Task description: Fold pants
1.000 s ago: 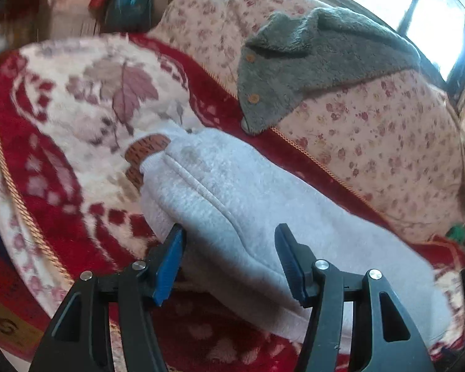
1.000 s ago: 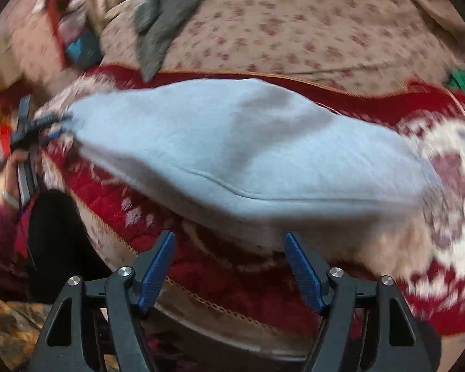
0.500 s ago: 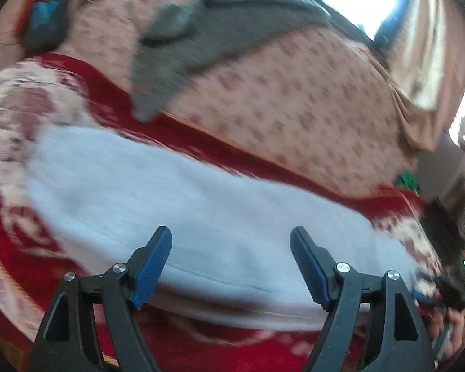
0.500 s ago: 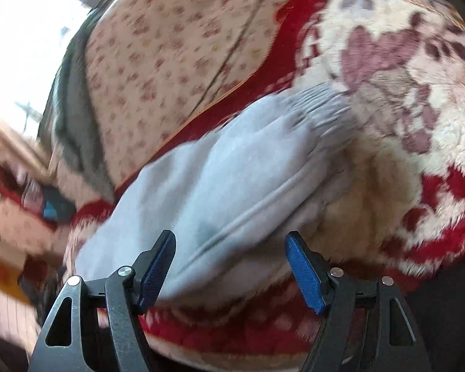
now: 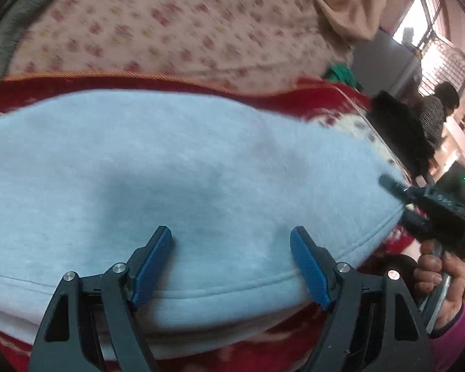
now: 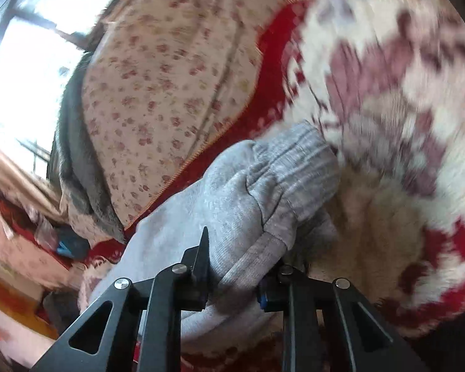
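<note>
The light grey fleece pants lie folded lengthwise across a red and cream floral blanket. My left gripper is open, its blue pads hovering over the pants' near seam, holding nothing. My right gripper is shut on the pants' ribbed cuff end. In the left wrist view the right gripper shows at the pants' right end, held by a hand.
A floral cushion back rises behind the blanket with a grey fleece garment draped on it. A person sits at the far right. A bright window is behind the sofa.
My right gripper has moved onto the cuff end and shut on it. My left gripper has swung right along the pants and stays open.
</note>
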Motion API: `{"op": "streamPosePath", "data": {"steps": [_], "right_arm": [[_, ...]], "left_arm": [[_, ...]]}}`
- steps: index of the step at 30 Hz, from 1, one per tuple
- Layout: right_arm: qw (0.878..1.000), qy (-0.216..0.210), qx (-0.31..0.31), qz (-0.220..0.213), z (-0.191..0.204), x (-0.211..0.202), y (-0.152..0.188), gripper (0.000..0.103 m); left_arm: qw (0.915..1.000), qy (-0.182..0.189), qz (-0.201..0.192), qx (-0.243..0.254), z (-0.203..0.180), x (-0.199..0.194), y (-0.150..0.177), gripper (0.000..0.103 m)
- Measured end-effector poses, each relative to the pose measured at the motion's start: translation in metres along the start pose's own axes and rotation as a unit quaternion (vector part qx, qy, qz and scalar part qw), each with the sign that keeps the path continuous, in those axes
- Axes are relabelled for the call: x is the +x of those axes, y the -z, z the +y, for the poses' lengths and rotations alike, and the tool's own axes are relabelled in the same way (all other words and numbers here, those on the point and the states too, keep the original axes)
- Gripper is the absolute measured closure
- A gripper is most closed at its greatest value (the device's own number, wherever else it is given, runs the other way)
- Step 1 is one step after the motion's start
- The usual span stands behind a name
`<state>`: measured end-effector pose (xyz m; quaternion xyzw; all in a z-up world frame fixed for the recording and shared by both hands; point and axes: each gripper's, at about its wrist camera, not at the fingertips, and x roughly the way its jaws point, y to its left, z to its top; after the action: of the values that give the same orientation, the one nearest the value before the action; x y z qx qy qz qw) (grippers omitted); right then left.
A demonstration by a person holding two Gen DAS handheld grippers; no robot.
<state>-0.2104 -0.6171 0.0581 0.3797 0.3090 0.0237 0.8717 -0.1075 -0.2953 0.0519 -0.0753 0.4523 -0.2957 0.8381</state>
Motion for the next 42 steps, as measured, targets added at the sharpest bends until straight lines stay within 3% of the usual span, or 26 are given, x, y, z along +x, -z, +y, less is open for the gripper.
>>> {"op": "streamPosePath", "data": {"steps": [1,3,7,10,12,14,16,19,22,26,30,32,37,42], "right_arm": [[0.999,0.015,-0.028,-0.019,0.006,-0.013,0.003,0.087],[0.996,0.057,-0.07,-0.027,0.012,-0.021,0.006,0.088],[0.993,0.107,-0.039,0.028,-0.011,0.009,0.011,0.087],[0.993,0.11,-0.003,0.039,-0.021,0.013,0.013,0.08],[0.992,0.121,0.0,0.044,-0.02,0.008,0.012,0.07],[0.988,0.149,-0.014,0.044,-0.017,-0.003,0.012,0.052],[0.985,0.169,-0.026,0.034,-0.013,-0.019,0.012,0.045],[0.982,0.179,-0.052,0.005,0.002,-0.041,0.009,0.044],[0.983,0.158,-0.092,-0.009,0.034,-0.04,0.002,0.042],[0.979,0.098,-0.178,0.019,0.086,0.005,0.0,0.042],[0.96,0.072,-0.257,0.084,0.128,0.09,0.008,0.046],[0.951,0.066,-0.276,0.123,0.141,0.135,0.013,0.064],[0.932,0.129,-0.29,0.174,0.132,0.212,0.021,0.066],[0.942,0.12,-0.269,0.161,0.126,0.218,0.016,0.065]], "left_arm": [[0.9999,-0.007,0.004,0.007,-0.004,0.006,0.002,0.025],[0.9998,-0.012,0.005,0.014,-0.007,0.011,0.006,0.024],[0.9999,-0.007,-0.001,0.012,-0.005,0.011,0.008,0.021],[1.0,-0.001,-0.001,0.003,0.0,0.004,0.006,0.021],[1.0,-0.008,-0.005,-0.001,0.005,0.0,0.004,0.021],[0.9998,-0.014,-0.014,-0.008,0.012,-0.008,0.001,0.021],[0.9994,-0.021,-0.024,-0.016,0.02,-0.016,-0.002,0.021],[0.9982,-0.04,-0.038,-0.024,0.034,-0.026,-0.012,0.021],[0.9966,-0.052,-0.05,-0.038,0.046,-0.032,-0.026,0.021],[0.9948,-0.07,-0.06,-0.044,0.056,-0.033,-0.044,0.021],[0.9927,-0.09,-0.043,-0.066,0.073,-0.026,-0.045,0.021],[0.9919,-0.1,-0.029,-0.073,0.083,-0.02,-0.038,0.021],[0.9922,-0.111,-0.028,-0.048,0.087,-0.016,-0.021,0.021],[0.9915,-0.119,-0.032,-0.043,0.085,-0.015,-0.02,0.021]]}}
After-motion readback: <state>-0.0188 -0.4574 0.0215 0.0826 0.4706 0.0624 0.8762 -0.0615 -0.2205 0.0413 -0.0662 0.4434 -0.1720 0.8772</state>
